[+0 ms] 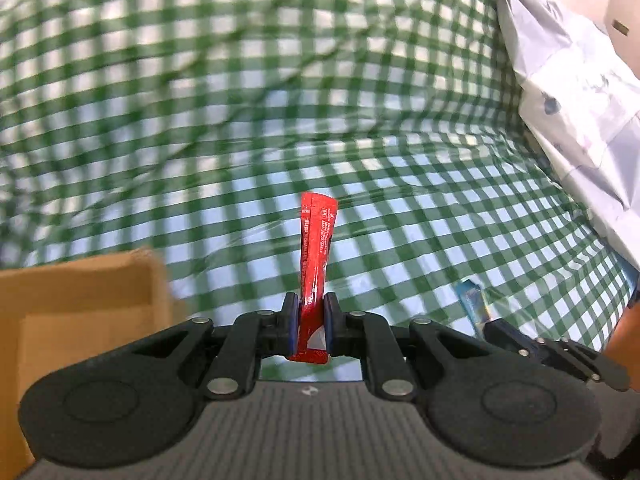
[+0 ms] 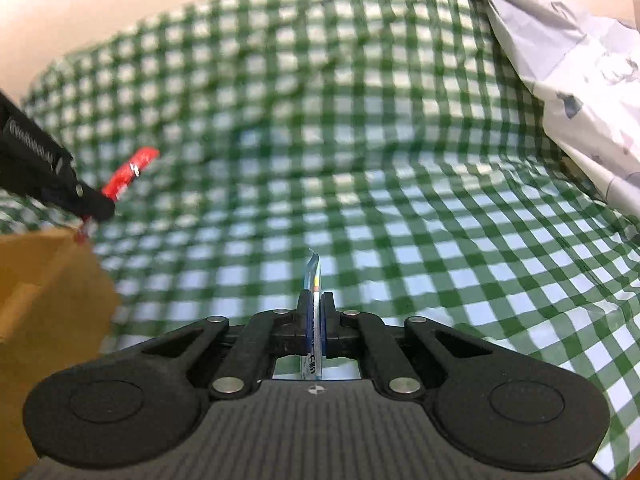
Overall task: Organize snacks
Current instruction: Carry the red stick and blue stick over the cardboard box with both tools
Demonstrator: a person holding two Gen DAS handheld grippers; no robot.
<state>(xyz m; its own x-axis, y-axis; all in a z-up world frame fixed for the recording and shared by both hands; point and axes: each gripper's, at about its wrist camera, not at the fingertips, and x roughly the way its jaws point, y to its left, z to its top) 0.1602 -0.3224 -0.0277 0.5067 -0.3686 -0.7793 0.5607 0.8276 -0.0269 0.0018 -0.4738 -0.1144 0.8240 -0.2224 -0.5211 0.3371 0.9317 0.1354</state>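
Snack sticks clamped in both grippers above the checked cloth

Red snack stick (image 1: 316, 256) stands pinched between the pads of the left gripper (image 1: 311, 326), its long axis running straight away from the camera, far end flared and free in the air, near end poking out behind the pads. The print on its glossy foil is too small to read. The right gripper (image 2: 316, 326) is clamped on a thin blue snack stick (image 2: 314, 312), seen nearly edge-on, so its face is hardly visible; its tip curls slightly at the far end. In the left wrist view this blue stick shows at the right edge, partly cut off by the frame. Below lies a green-and-white checked tablecloth (image 1: 420, 208), wrinkled and smeared by motion blur. A brown cardboard box (image 1: 80, 312) sits at lower left, cropped. Crumpled white printed plastic sheeting (image 2: 580, 80) fills the upper right.
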